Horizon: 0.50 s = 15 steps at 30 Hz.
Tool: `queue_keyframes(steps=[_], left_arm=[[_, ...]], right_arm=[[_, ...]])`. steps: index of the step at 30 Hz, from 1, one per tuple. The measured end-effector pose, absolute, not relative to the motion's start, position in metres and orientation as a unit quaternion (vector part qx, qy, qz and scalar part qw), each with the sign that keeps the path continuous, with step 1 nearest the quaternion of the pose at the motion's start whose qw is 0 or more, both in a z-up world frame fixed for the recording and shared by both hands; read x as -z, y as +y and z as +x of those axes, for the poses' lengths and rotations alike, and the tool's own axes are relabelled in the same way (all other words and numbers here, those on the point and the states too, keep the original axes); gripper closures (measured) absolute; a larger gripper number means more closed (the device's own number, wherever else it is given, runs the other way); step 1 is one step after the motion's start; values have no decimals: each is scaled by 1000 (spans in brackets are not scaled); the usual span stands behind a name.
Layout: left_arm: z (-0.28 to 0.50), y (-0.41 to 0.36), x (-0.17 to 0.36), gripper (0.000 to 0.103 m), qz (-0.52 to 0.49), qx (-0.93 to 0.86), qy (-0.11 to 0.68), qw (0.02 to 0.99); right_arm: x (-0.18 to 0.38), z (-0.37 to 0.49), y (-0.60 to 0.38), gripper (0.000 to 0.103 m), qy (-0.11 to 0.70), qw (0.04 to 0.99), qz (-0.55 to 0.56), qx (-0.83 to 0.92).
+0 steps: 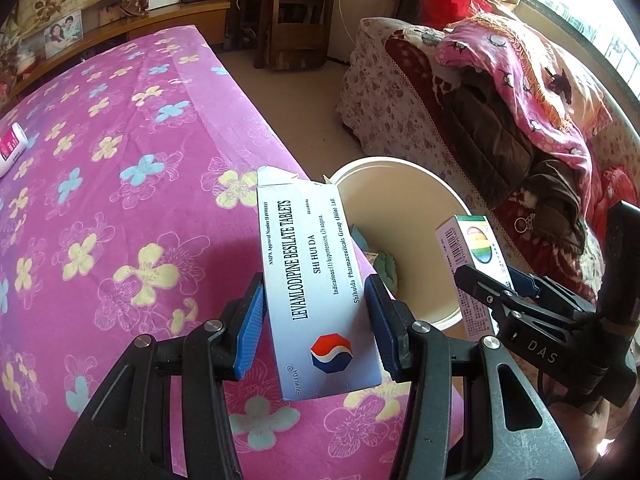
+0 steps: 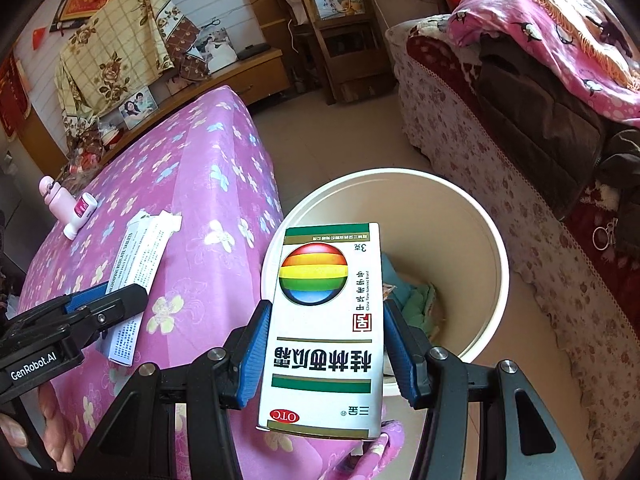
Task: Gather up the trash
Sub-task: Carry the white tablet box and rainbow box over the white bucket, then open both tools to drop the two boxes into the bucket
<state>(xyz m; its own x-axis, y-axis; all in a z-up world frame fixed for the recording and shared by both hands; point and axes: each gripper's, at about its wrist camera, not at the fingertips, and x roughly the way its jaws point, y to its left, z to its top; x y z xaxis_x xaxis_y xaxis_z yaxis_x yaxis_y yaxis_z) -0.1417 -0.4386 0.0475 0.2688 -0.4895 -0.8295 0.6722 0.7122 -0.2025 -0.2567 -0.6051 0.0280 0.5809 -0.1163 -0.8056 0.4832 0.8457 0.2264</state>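
Nearest: left gripper (image 1: pixel 316 320), blue pads partway closed & clamped on both long sides of the white tablet box (image 1: pixel 316 280), its torn flap end pointing away toward the bin. Right gripper (image 2: pixel 326 344) alongside, same deal: pads pinch the rainbow-logo box (image 2: pixel 326 320) by its edges. Both boxes tilt down, prob. lined up for dropping. Just beyond, cream bin (image 2: pixel 496 240) on the floor beside the pink flowered bed (image 1: pixel 120 160), some greenish scraps already inside. Rainbow box overlaps the rim; tablet box sits at the bed edge, short of it. Farther back on the bed, a small pink-white tube (image 2: pixel 80 210) not yet collected.
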Motion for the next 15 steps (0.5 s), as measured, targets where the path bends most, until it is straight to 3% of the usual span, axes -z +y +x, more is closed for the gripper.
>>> queue_keyframes(steps=[15], left_arm=[[-135, -461, -43, 56, 101, 375, 481, 786]], right_arm=[[-26, -261, -620, 51, 422, 859, 215, 195]])
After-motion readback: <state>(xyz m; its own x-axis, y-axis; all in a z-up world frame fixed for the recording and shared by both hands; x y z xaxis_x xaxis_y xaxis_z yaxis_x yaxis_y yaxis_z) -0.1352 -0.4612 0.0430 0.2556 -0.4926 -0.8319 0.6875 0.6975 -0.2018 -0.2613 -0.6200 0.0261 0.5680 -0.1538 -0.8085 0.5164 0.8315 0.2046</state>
